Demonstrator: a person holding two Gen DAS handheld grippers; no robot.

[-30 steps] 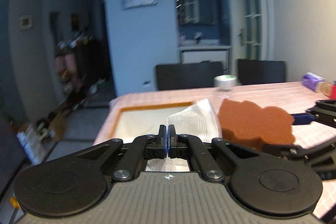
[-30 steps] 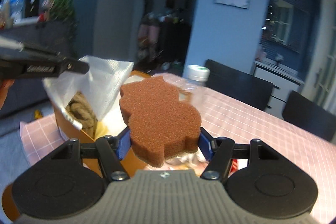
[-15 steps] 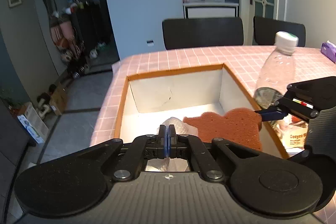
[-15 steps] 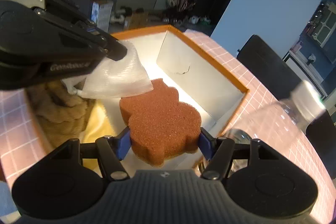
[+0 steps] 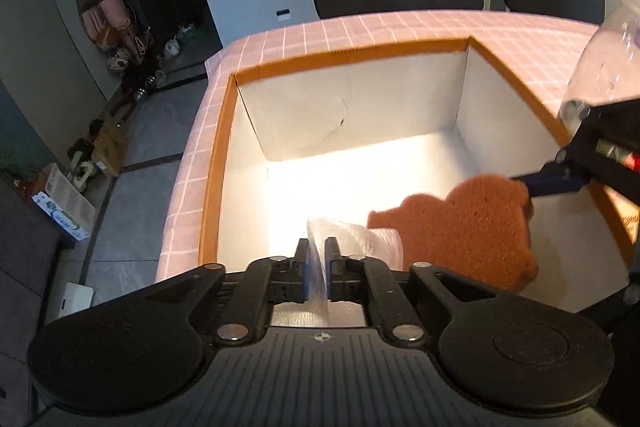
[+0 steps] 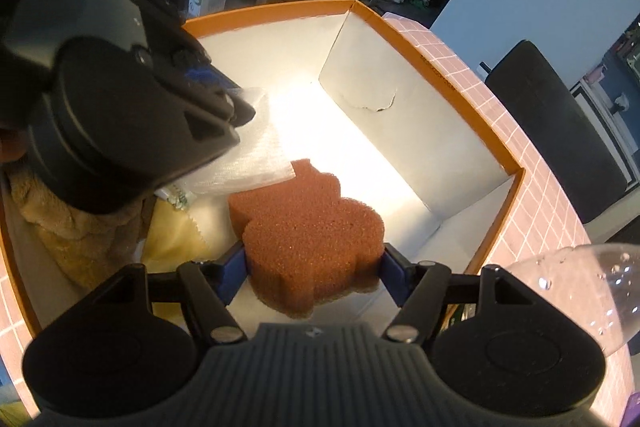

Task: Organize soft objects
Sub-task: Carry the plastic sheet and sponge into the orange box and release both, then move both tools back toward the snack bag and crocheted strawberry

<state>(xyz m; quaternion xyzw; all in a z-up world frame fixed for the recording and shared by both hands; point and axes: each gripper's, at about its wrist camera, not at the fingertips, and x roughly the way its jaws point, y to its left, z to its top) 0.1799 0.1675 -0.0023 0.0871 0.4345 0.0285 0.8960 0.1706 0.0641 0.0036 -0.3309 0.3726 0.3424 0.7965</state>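
only the right wrist view shows tan cloth (image 6: 68, 227) inside the box (image 6: 436, 63).

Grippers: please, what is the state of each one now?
Left gripper: fingers just opening, white mesh cloth between them.
Right gripper: closed on the brown sponge.

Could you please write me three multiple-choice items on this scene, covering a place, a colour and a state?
1. The clear bottle is: A in the box; B outside the box, beside it; C on a chair.
2. The sponge is: A blue; B white; C reddish-brown.
3. The box's inner wall lining is: A torn; B taped over; C painted black.
Answers: B, it stands beyond the box's orange rim; C, its foam reads rust-coloured; A, a ragged tear crosses the far wall.
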